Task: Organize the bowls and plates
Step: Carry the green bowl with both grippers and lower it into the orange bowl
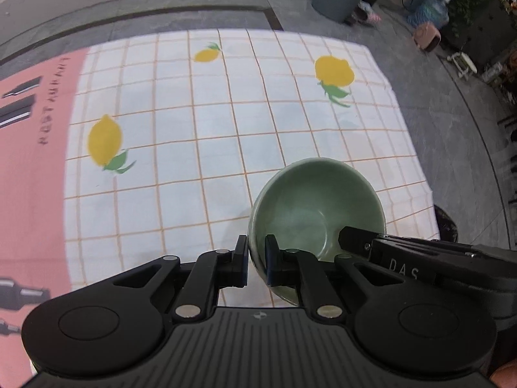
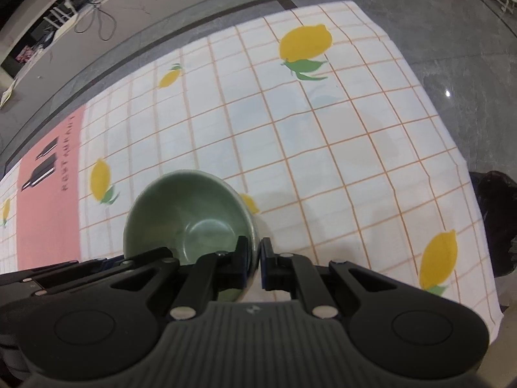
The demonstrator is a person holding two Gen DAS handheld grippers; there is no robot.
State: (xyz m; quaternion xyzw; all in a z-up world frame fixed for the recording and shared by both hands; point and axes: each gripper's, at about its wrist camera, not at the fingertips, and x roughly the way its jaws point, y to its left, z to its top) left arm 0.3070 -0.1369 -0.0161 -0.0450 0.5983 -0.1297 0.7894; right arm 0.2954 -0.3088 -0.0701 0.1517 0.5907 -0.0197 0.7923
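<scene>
Both claws grip one green bowl (image 1: 315, 210) by its rim, on opposite sides: the left claw (image 1: 256, 260) has one finger outside the wall and one inside, clamped on the bowl's left rim, and the right claw (image 2: 257, 266) pinches the right rim the same way, its fingers drawn tight on the ceramic. In the left wrist view the right claw's finger (image 1: 358, 237) reaches down into the bowl's hollow. The bowl seems to be held just above or at the bench (image 1: 226, 123), near its front edge; contact with the cloth cannot be told. To do this step well, I judge both hands should move as one, keeping the rim level and the squeeze even, since glazed ceramic may slip or twist if one side leads. The bowl is empty, its glossy inside bare. Beyond it lies a checked lemon tablecloth (image 2: 323, 129) with a pink placemat (image 2: 48, 200) to the left; no plates are in view.
</scene>
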